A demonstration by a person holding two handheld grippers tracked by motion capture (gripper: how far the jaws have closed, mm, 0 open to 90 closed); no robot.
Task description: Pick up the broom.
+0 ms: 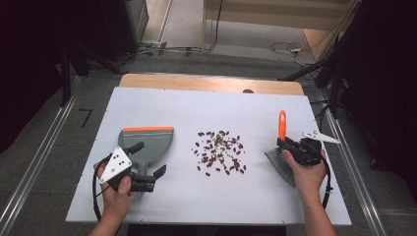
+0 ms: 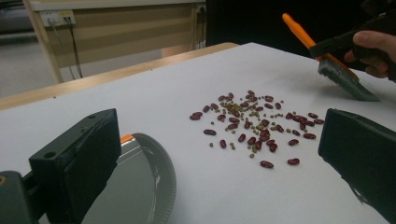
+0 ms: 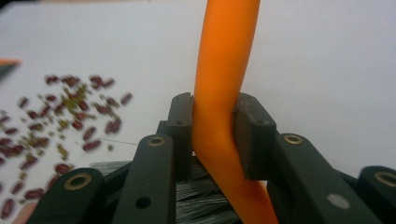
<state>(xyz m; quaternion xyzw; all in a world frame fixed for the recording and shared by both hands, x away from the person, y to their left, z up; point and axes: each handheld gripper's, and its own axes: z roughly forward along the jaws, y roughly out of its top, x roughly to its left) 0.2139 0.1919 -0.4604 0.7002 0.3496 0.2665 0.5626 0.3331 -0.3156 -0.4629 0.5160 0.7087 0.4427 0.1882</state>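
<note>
A pile of red and small green beans (image 1: 220, 152) lies mid-table on the white board (image 1: 206, 105). To its left rests a grey dustpan (image 1: 149, 143) with an orange lip. My left gripper (image 1: 147, 159) hovers open over the dustpan's handle end, holding nothing. In the left gripper view the left gripper (image 2: 219, 154) has its jaws wide apart, with the dustpan (image 2: 140, 186) low at left and the beans (image 2: 254, 126) ahead. My right gripper (image 1: 291, 146) is shut on the orange handle of a brush (image 1: 282, 125), right of the beans, its dark bristles (image 1: 281, 164) toward the table. In the right gripper view the right gripper (image 3: 217, 116) clamps the brush handle (image 3: 224, 60).
A wooden table edge (image 1: 211, 82) runs along the back of the board. Metal rails (image 1: 34, 162) flank both sides. Cables (image 1: 290, 48) lie on the floor beyond, and dark equipment stands at far left and right.
</note>
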